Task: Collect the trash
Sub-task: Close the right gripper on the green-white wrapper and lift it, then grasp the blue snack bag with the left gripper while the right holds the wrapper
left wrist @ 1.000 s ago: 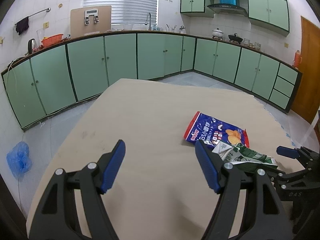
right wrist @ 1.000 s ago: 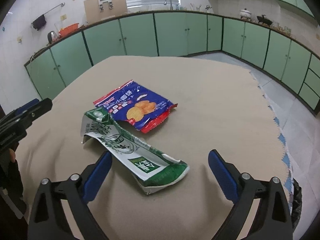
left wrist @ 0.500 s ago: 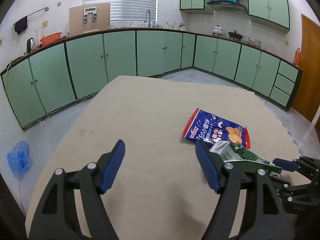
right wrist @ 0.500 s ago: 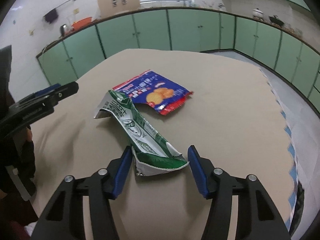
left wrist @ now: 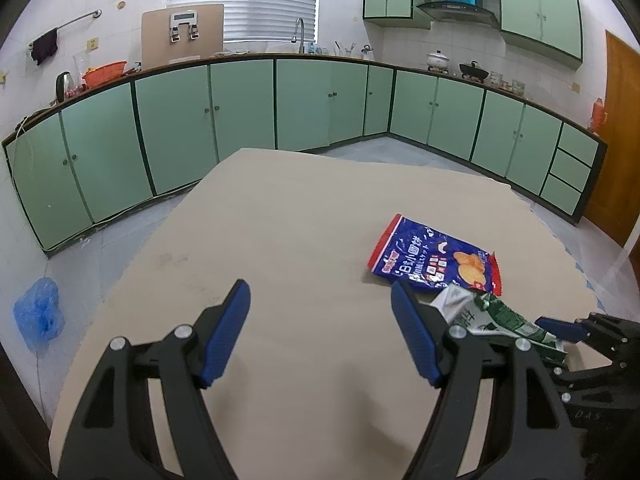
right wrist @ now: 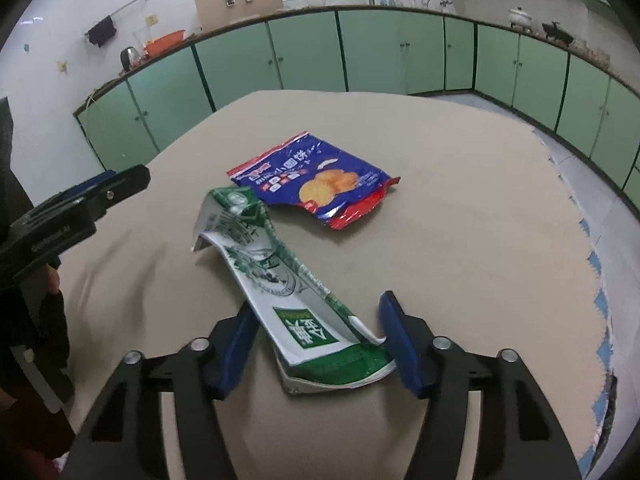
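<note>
A flattened green-and-white milk carton [right wrist: 280,276] lies on the tan table [right wrist: 460,220]. My right gripper [right wrist: 318,308] is shut on the carton's near end, both blue pads pressing its sides. The far end is bent up near a blue-and-red chip bag [right wrist: 316,176] that lies flat just behind it. In the left wrist view the chip bag [left wrist: 432,258] and carton [left wrist: 492,314] sit to the right, with the right gripper [left wrist: 558,334] at the carton's end. My left gripper [left wrist: 320,292] hovers open over bare table [left wrist: 300,208], nothing between its fingers. It also shows at the left edge of the right wrist view [right wrist: 120,180].
Green cabinets [left wrist: 240,120] ring the room beyond the table. A blue plastic bag [left wrist: 38,316] lies on the floor at the left. The table's right edge [right wrist: 596,280] drops to a blue-and-white patterned floor. A person's dark sleeve [right wrist: 24,280] is at the left.
My right gripper's jaws have closed from wide apart onto the carton's near end and tipped slightly, bringing the carton closer. The left gripper has stayed where it was, still open.
</note>
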`<state>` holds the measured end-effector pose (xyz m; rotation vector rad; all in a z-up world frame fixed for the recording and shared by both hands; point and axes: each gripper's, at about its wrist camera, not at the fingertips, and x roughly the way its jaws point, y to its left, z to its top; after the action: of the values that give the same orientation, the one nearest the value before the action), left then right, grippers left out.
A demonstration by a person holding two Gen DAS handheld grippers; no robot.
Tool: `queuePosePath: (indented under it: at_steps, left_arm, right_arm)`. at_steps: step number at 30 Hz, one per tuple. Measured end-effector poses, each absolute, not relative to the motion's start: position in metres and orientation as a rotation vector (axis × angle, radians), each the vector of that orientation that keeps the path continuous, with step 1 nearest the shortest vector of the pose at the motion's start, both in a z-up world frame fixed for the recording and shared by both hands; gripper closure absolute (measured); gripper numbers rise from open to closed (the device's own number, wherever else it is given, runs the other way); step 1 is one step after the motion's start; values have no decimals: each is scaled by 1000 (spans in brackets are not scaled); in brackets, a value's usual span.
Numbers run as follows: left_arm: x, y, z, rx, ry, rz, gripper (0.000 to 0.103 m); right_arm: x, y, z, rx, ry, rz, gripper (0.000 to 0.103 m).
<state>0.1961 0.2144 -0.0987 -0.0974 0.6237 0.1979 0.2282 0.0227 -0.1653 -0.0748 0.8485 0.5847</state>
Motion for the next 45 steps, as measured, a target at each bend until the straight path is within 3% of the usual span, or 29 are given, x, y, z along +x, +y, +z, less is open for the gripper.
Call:
queuePosePath:
  at_steps: [9,19,42,45]
  left_arm:
    - [198,206,-102,-98,633,175,32]
    - [215,170,-105,-96,661,88,30]
    - [299,78,-134,-29,788,38,26]
    - [307,76,-140,-22,826,31,33]
  right_arm:
    - [208,-1,-153,-33,788,552,56]
    - [200,-54,-129,50,682,413,57]
    - [239,-94,-139,80,674,280,57]
    - [242,-94,-142,88,680,277,57]
